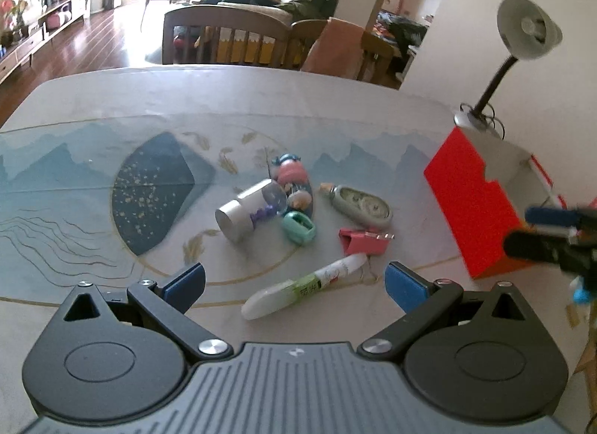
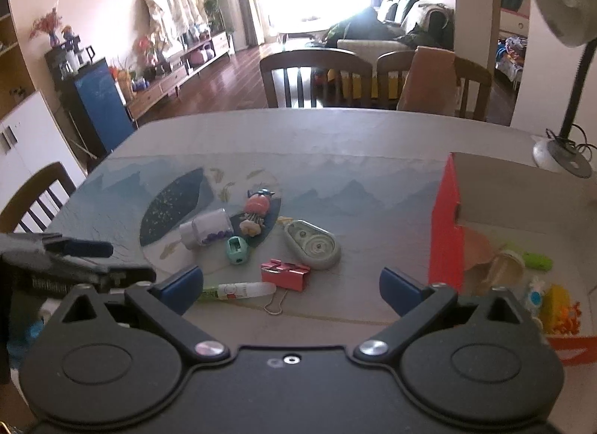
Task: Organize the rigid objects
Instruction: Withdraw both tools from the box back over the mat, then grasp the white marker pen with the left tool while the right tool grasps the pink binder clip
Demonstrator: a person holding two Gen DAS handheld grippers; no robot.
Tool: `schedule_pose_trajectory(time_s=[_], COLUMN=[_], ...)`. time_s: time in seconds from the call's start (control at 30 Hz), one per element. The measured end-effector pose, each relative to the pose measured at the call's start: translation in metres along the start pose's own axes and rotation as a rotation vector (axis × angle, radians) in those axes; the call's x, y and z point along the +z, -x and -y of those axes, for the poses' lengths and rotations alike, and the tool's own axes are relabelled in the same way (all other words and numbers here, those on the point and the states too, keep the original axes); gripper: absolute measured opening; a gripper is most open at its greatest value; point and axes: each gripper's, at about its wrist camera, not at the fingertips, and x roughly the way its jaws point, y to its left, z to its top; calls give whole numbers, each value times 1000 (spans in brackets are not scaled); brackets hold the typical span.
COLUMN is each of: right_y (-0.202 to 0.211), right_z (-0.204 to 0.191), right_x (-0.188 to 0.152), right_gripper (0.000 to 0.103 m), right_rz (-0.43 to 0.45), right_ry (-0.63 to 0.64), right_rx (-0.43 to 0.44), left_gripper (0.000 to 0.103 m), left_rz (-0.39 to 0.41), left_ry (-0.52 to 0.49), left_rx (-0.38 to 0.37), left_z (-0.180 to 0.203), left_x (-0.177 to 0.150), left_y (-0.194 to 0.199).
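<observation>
On the surface (image 1: 335, 98), a white tube (image 1: 302, 286) lies nearest, with a pink clip (image 1: 360, 242), grey tape dispenser (image 1: 363, 206), green sharpener (image 1: 298, 227), jar (image 1: 246, 212) and figurine (image 1: 293, 180) clustered close behind it. Both the left hand-held gripper (image 1: 294, 283) and the right hand-held gripper (image 2: 291, 285) hover above them, spread wide and holding nothing. Off to the right stands a red box (image 2: 446, 232), already holding small items, beside a lamp (image 2: 559, 24).
</observation>
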Motion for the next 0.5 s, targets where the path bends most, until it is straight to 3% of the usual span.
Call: schedule_pose_trajectory(time_s=[0.13,0.33,0.5], right_y=[-24,-64,-95], right_z=[-4,-8,-15], right_x=[3,-2,-5], right_gripper=[101,99,94], right_rz=[-37,-105,-152], right_ry=[8,-42,-60], right_rx=[-17,-36,-72], left_gripper=[103,103,103], left_rz=[-30,-32,-30], left_ry=[9,-50,-38], left_rx=[-33,23,29], left_z=[0,7,4], left_x=[-10,-22,-25], left_y=[-18,-44,-58])
